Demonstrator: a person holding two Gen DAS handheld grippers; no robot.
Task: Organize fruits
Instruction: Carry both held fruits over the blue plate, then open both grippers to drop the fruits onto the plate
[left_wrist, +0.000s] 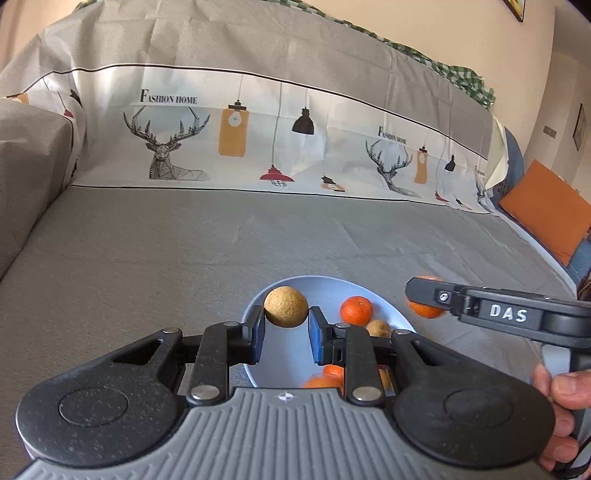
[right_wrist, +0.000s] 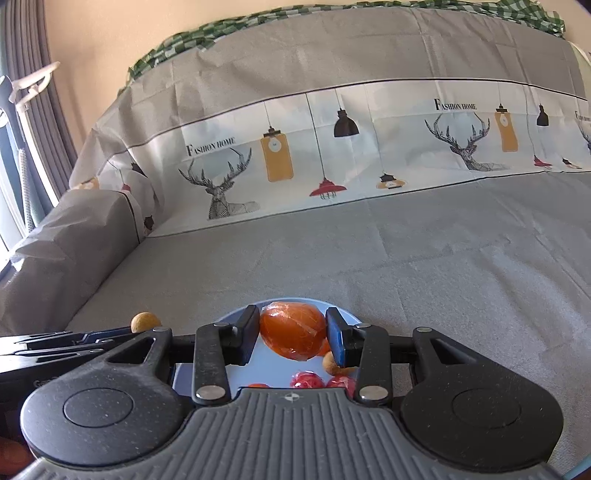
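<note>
Both tongs hover over the blue bowl (left_wrist: 255, 314): left tongs (left_wrist: 286, 325) pinch a brown fruit (left_wrist: 285, 306), right tongs (right_wrist: 293, 332) apparently pinch a wrapped orange fruit (right_wrist: 293, 330). Next: spread and drop each in.

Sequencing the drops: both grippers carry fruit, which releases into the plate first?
Probably left. The left gripper holds its round tan fruit over bare floor of the pale blue plate; the right gripper's wrapped orange fruit hangs above other fruit.

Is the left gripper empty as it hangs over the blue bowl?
No, the left gripper holds a round tan fruit between its blue pads above the blue bowl.
</note>
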